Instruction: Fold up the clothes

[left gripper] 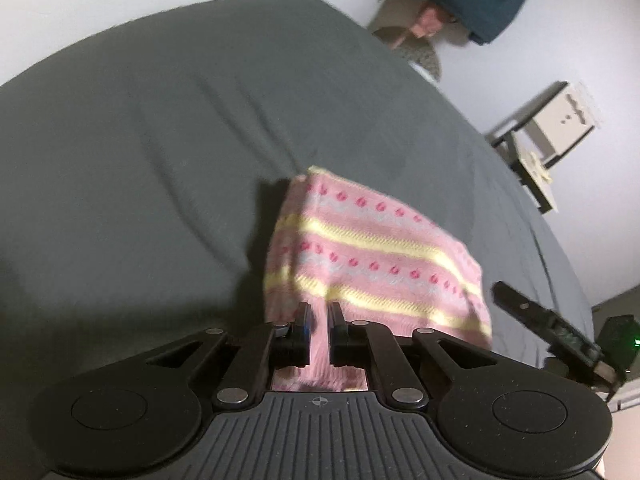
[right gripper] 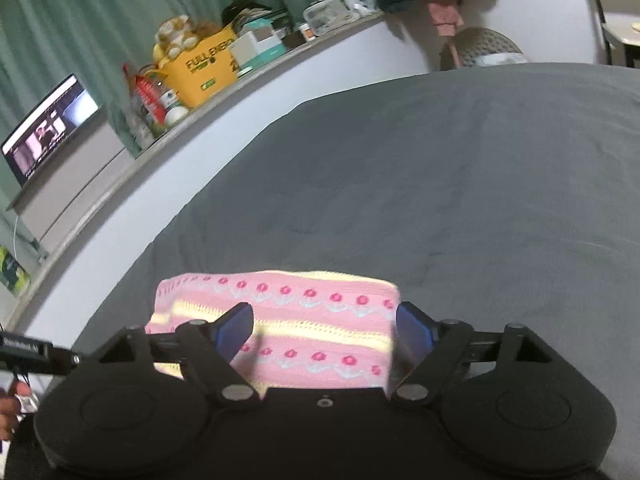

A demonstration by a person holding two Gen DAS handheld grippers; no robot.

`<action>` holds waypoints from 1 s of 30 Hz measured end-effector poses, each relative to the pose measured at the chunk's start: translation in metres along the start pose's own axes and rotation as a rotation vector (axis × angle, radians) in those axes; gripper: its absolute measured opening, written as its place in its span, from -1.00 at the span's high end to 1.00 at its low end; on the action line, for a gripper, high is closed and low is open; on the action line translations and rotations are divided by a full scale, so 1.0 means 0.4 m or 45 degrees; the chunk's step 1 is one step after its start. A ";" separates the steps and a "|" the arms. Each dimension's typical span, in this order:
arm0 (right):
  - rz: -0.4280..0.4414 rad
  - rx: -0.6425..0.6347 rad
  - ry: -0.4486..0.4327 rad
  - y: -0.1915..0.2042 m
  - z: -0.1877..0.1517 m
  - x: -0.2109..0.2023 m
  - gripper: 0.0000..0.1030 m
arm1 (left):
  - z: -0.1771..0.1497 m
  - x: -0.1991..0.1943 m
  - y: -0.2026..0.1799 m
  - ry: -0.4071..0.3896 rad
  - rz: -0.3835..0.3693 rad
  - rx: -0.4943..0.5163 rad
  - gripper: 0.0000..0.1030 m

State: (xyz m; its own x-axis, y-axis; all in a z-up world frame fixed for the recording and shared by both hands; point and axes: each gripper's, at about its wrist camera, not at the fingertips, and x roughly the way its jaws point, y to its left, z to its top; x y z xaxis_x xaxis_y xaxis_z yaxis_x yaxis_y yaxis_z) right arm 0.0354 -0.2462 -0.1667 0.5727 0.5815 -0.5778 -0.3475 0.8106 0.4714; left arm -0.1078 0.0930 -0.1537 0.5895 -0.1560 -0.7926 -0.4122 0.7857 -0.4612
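Left tongs point(left gripper: 318, 322): clamped on pink knit garment point(left gripper: 372, 256), lifting its edge for folding.
Right tongs point(right gripper: 324, 330): apart above garment, ungripped.
Bed point(left gripper: 160, 140): beneath garment.

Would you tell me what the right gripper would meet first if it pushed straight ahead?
Probably the pink striped knit garment: it lies between and ahead of the open right gripper, though how far below is unclear.

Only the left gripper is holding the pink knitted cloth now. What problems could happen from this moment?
1. The left gripper pinches only a small edge of the pink knitted cloth, so the cloth may slip out or its fold may fall open.
2. The right gripper is open around the cloth without holding it; closing now could catch the wrong layer.
3. The grey bed sheet might get pinched too.
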 end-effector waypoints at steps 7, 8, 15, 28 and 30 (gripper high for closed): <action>-0.009 0.029 0.049 -0.013 0.002 0.006 -0.55 | 0.046 0.061 -0.046 0.007 -0.047 -0.059 0.86; -0.004 0.035 0.056 -0.013 0.001 0.008 -0.55 | 0.051 0.061 -0.043 0.001 -0.078 -0.083 0.86; 0.003 0.054 0.095 -0.018 -0.004 0.033 -0.56 | 0.066 0.090 -0.032 0.038 -0.132 -0.183 0.86; 0.007 0.033 0.133 -0.009 -0.025 0.045 -0.57 | 0.071 0.201 -0.002 0.219 -0.038 -0.186 0.86; 0.005 0.031 0.134 -0.008 -0.026 0.045 -0.58 | 0.074 0.215 0.007 0.237 -0.066 -0.231 0.85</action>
State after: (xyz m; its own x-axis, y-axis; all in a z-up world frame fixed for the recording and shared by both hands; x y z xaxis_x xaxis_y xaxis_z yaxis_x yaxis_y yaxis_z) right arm 0.0390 -0.2376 -0.1855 0.4893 0.5901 -0.6422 -0.3308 0.8069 0.4894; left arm -0.0377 0.0997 -0.2116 0.4819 -0.3140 -0.8180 -0.5124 0.6563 -0.5538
